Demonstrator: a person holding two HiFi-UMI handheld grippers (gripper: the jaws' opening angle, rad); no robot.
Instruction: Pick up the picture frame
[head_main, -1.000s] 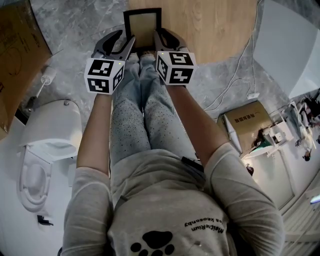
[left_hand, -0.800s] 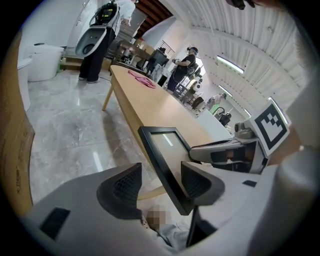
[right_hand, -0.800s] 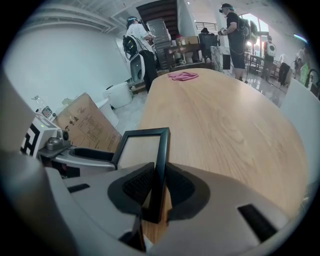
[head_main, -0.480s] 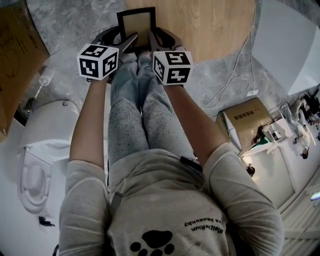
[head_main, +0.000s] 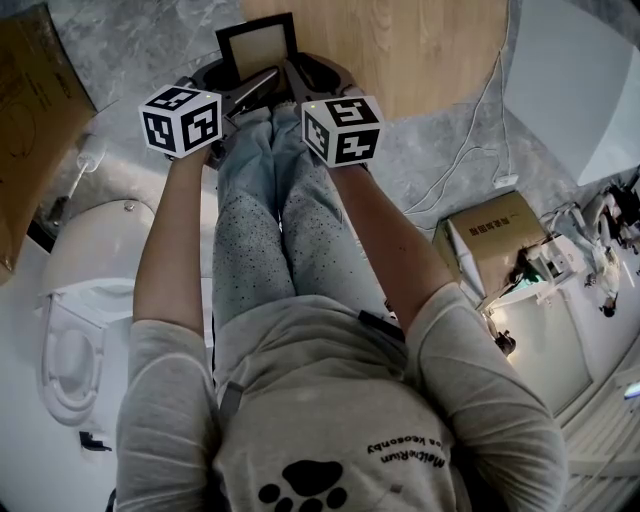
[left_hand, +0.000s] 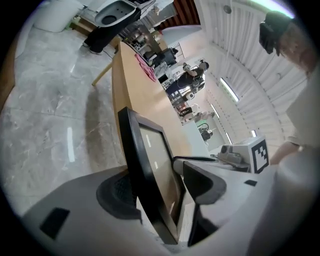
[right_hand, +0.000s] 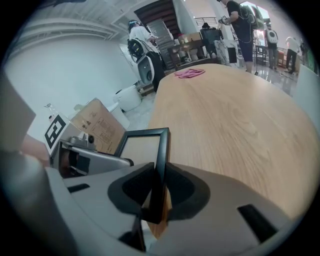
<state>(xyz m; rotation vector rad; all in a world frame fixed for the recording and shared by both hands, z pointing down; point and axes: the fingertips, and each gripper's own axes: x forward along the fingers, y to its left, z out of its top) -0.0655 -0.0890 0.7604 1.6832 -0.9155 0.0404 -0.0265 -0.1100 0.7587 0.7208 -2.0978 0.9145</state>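
The picture frame, black with a pale beige insert, stands upright over the near edge of the wooden table. My right gripper is shut on the frame's right edge; in the right gripper view the black edge sits pinched between both pads of the right gripper. My left gripper is at the frame's left side with its jaws opening. In the left gripper view the frame still stands between the jaws of the left gripper, with a gap on the right-hand side.
A white toilet is at the left, beside a large cardboard box. At the right are a smaller cardboard box and a white cable. A pink cloth lies far back on the table, with people beyond it.
My left gripper has rolled and shifted left, and its jaws have spread off the frame. The right gripper keeps its hold and has barely moved.
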